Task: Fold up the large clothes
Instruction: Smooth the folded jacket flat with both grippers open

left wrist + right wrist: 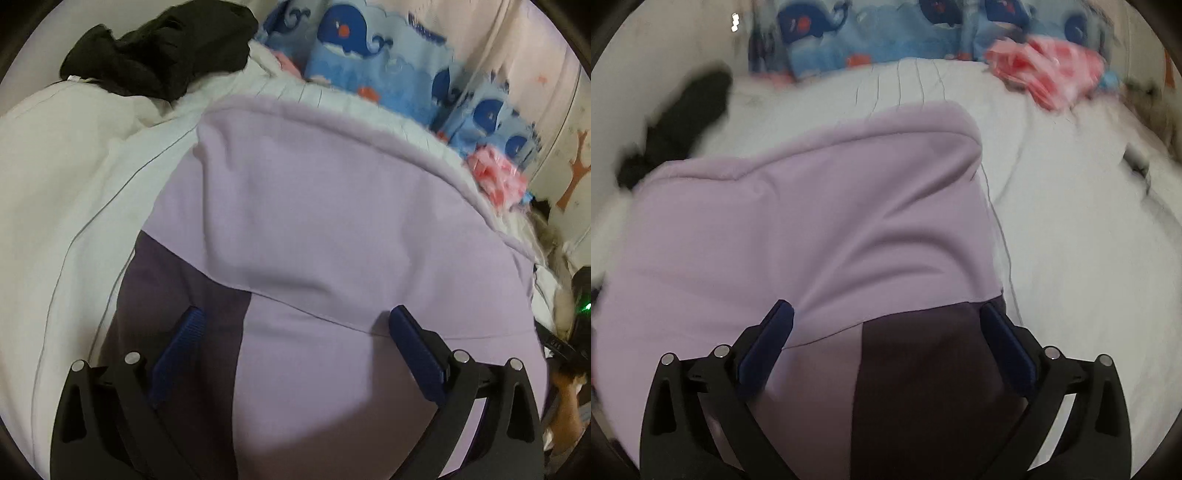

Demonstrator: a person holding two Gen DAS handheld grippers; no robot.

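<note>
A lilac garment point(314, 206) with a dark purple panel point(177, 280) lies folded over on a white bed. My left gripper point(297, 319) hovers open over its near part, fingers spread across the seam between lilac and dark purple. In the right wrist view the same lilac garment point(798, 221) fills the left and middle, and its dark purple panel point(923, 369) lies between the fingers of my open right gripper point(886, 314). Neither gripper has cloth pinched between its blue pads.
The white bedsheet point(1071, 240) stretches to the right. A black garment point(159, 48) lies bunched at the far left. A blue whale-print cloth point(388, 55) and a pink plastic bag point(1052, 70) sit at the bed's far edge. A wall with a tree sticker point(576, 162) is at right.
</note>
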